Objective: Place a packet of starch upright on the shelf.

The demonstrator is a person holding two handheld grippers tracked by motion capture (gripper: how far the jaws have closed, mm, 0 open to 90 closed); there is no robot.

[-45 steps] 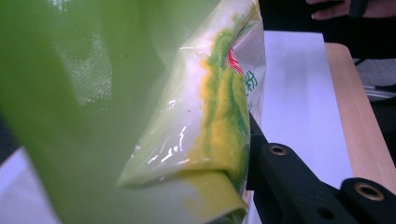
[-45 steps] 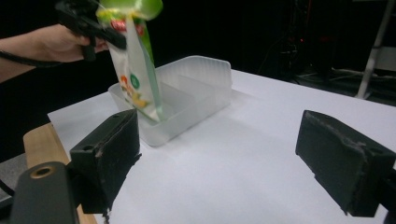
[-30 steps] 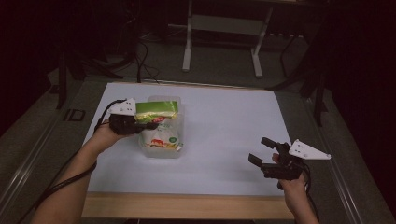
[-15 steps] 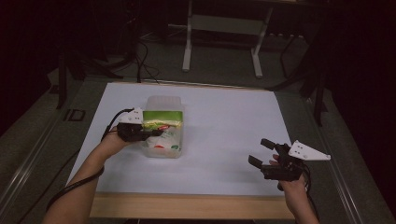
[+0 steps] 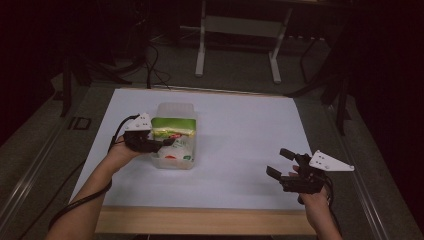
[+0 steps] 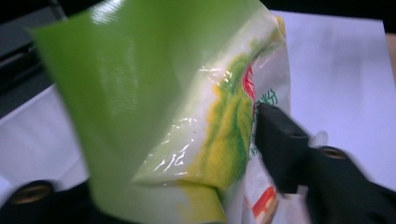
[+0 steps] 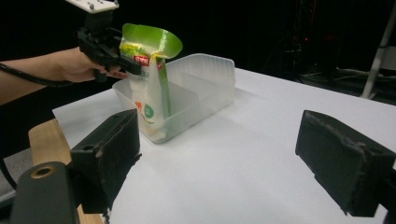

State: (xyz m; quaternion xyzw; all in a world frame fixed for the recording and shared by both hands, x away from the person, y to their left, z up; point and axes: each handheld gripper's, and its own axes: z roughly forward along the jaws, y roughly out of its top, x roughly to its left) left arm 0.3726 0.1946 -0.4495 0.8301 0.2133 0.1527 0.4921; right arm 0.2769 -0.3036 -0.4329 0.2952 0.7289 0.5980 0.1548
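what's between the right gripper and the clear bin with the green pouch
Nothing: bare white table runs from the right gripper to the bin, per the high view.

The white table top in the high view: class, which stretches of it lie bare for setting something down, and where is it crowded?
Bare: the wide stretch of the white table top between the clear bin and the right hand-held gripper, plus the far edge behind the bin. Crowded: the left side, where the left hand-held gripper, jaws just opening, is at the green pouch standing in the bin.

Left gripper (image 5: 161, 145) newly open (pouch (image 5: 172, 131) in tub (image 5: 176, 109))
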